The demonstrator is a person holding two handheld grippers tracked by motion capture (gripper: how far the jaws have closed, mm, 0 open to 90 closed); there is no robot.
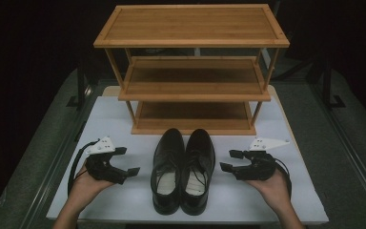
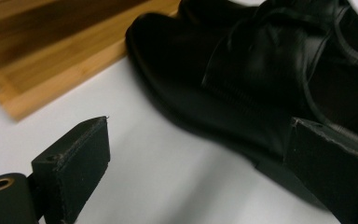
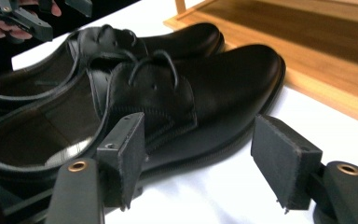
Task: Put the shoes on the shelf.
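Black leather shoes (image 1: 183, 171) paired on white surface (image 1: 124, 200), toes at bamboo rack (image 1: 190, 71). My left gripper (image 1: 129, 161) and right gripper (image 1: 228, 160) flank them, jaws wide, empty. Grab each shoe mid-side, square, lift level to bottom shelf (image 1: 193, 125).

Overhead cam fwd-down; both gripper cams share shoes (image 1: 183, 169) close-up.

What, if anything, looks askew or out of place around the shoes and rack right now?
Nothing stands out. The two black shoes sit side by side, upright, toes toward the wooden rack, which stands level. The left gripper and right gripper flank the pair, jaws open, holding nothing.
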